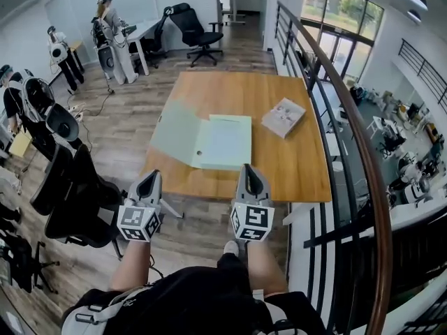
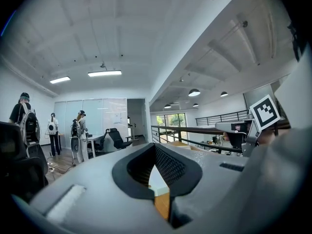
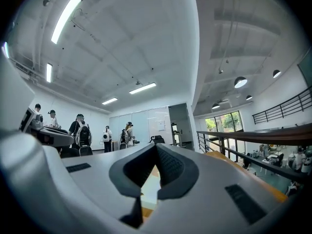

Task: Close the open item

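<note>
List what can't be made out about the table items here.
The folder: in both gripper views only a pale sliver shows; the left gripper and right gripper block the rest.
The booklet: cover print too small in head view.
What the folder holds: too small, head view.
</note>
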The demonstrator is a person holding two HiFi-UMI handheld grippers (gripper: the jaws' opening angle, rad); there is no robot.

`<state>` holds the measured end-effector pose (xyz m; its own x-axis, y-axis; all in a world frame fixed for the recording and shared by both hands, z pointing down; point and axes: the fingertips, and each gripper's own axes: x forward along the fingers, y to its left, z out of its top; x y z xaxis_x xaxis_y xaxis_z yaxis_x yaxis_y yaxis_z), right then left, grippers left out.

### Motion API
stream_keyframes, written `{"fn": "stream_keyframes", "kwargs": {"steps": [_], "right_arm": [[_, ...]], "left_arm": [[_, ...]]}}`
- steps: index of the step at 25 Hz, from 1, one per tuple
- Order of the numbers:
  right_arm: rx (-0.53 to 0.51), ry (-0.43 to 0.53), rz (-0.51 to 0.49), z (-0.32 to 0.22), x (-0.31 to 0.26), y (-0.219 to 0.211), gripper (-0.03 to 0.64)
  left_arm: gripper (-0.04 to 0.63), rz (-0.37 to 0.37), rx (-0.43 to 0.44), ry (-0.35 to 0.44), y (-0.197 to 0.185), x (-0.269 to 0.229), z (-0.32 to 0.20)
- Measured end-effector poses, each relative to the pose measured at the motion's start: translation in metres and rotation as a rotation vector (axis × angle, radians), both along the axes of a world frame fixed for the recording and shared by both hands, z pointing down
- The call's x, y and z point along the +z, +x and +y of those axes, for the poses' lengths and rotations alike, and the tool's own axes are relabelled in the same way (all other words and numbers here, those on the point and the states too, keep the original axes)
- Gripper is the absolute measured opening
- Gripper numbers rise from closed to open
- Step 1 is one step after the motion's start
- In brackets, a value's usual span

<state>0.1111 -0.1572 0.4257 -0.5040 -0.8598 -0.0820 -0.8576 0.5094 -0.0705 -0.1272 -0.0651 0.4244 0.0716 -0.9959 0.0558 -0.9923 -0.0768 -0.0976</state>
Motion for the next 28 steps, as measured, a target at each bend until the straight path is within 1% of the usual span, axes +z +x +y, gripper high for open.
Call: {"fn": "stream_keyframes", "kwargs": {"steps": [7, 11, 14, 18, 23, 25, 28], "right_arm": [[-0.061, -0.045, 0.030, -0.080, 0.014, -0.012, 0.003], [-0.090, -0.073, 0.053, -0.107, 0.026, -0.017, 0.003], [-0.096, -0.100, 0.060, -0.119, 0.035, -0.022, 0.003], [-0.077, -0.121, 0.066, -0.135, 0.040, -0.029, 0.003], [-0.008, -0.141, 0.037, -0.152, 0.040, -0.036, 0.003], [0.015, -0.161, 0.011, -0.157, 0.041, -0.037, 0.003], [0.035, -0.149, 0.024, -0.165, 0.039, -0.045, 0.003]], "left_arm": [[-0.002, 0.014, -0.065, -0.041, -0.014, 0.006, -0.073], [-0.002, 0.054, -0.103, -0.066, -0.022, 0.015, -0.091], [-0.001, 0.056, -0.112, -0.092, -0.030, 0.024, -0.098], [0.000, 0.068, -0.116, -0.109, -0.050, 0.030, -0.110], [0.000, 0.055, -0.073, -0.104, -0.080, 0.023, -0.129], [0.000, 0.075, -0.058, -0.093, -0.092, 0.020, -0.137], [0.000, 0.104, -0.055, -0.071, -0.114, 0.015, -0.146]]}}
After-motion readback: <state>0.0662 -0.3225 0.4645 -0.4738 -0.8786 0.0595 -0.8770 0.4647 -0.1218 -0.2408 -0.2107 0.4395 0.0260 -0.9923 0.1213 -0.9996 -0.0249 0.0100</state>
